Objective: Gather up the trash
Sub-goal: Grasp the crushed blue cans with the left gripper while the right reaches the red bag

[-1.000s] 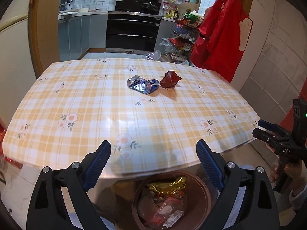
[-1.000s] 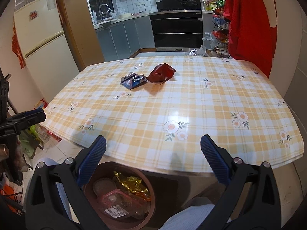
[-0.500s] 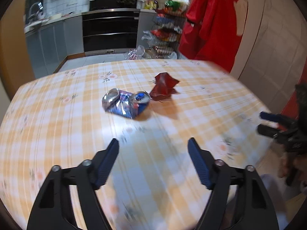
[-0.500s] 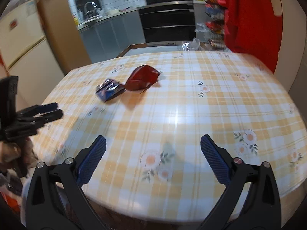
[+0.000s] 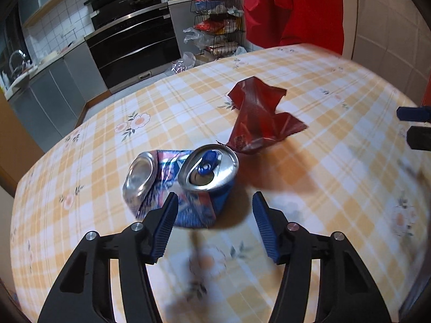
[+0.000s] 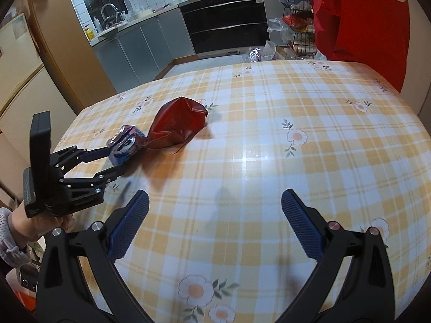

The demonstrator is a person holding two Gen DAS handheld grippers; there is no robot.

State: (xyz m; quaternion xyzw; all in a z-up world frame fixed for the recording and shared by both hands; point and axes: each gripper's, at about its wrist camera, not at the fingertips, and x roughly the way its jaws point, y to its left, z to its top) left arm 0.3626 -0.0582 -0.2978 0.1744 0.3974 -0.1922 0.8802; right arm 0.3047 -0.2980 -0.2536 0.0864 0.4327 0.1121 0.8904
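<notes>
A crushed blue drink can (image 5: pixel 186 180) lies on the yellow checked tablecloth (image 5: pixel 336 177), its silver top facing me. My left gripper (image 5: pixel 214 202) is right at it with its jaws closing. The can's near part sits between the pads; the right pad (image 5: pixel 262 223) is still apart from it. Just behind the can lies a crumpled red foil wrapper (image 5: pixel 258 115). The right wrist view shows the can (image 6: pixel 126 142), the wrapper (image 6: pixel 177 126) and the left gripper (image 6: pixel 115 161) reaching in from the left. My right gripper (image 6: pixel 214 196) hovers open over bare cloth, nothing between its fingers.
Past the table's far edge are grey kitchen cabinets (image 6: pixel 140 51), a black oven (image 5: pixel 134 45), a wire rack of snack bags (image 5: pixel 218 18) and a hanging red garment (image 6: pixel 358 16). A person's hand (image 6: pixel 35 226) holds the left gripper.
Both grippers have moved forward from above the bin at the table's near edge and out over the cloth. The left one has dropped down to the can, its jaws narrower. The bin has left view.
</notes>
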